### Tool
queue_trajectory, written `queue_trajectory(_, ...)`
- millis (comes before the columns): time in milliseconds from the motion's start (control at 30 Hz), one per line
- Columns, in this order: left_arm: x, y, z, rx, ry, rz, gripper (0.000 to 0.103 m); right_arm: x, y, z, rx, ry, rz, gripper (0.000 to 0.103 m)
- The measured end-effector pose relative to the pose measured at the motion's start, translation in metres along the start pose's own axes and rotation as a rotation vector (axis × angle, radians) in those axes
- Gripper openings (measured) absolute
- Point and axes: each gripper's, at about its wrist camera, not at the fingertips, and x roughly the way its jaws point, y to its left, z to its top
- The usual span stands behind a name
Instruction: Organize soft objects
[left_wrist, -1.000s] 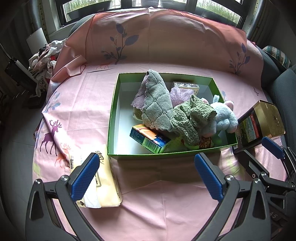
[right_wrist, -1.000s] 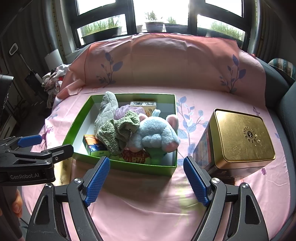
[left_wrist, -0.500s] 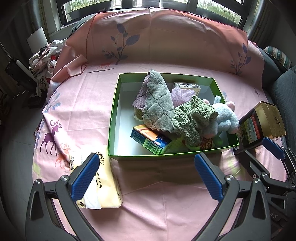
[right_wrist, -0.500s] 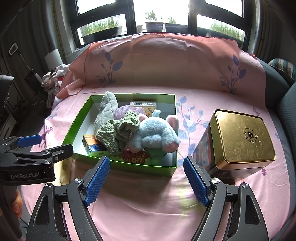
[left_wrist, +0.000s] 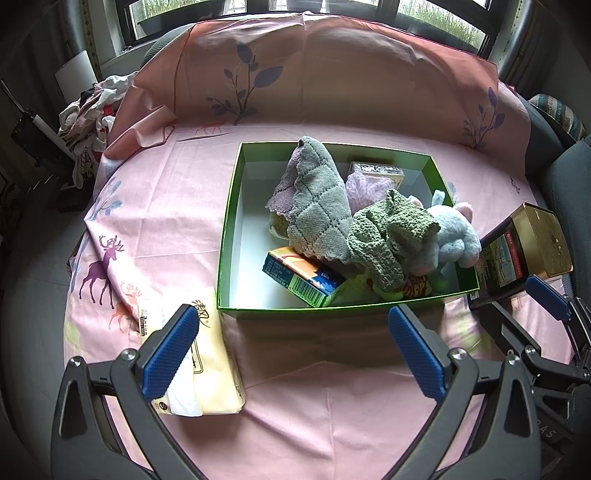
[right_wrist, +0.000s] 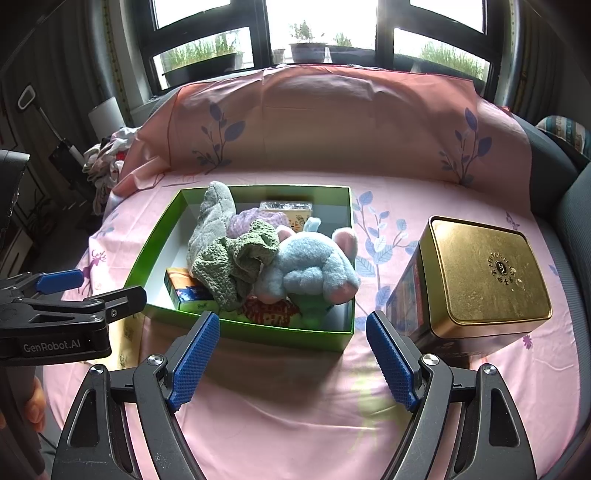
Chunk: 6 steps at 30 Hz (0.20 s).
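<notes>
Moved: nothing since a second ago; both my claws hang where they were.
Left claw: jaws wide apart, empty, short of the green box.
Right claw: spread wide, holding nothing.
Count: two cloths, grey cloth and green cloth, one plush toy, all in the box.
Hidden: tissue pack partly behind my finger; gold tin outside the box.

Cloths and a plush toy are piled in the box. A tin is set to its right, a tissue pack at its near left corner.
</notes>
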Motion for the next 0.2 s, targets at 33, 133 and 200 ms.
queue_trajectory(33, -0.0003, -0.0001, -0.0001, 0.001, -0.002, 0.002, 0.102, 0.0005, 0.0003, 0.0002, -0.001, 0.0, 0.0, 0.082)
queue_trajectory(133, -0.0004, 0.0002, -0.0001, 0.001, -0.002, 0.001, 0.102, 0.0013, 0.0005, 0.0002, -0.001, 0.0, -0.001, 0.082)
queue_trajectory(200, 0.0003, 0.0, 0.0, 0.0, 0.002, 0.0, 0.102, 0.0015, 0.0005, 0.0, -0.001, -0.001, 0.0, 0.082)
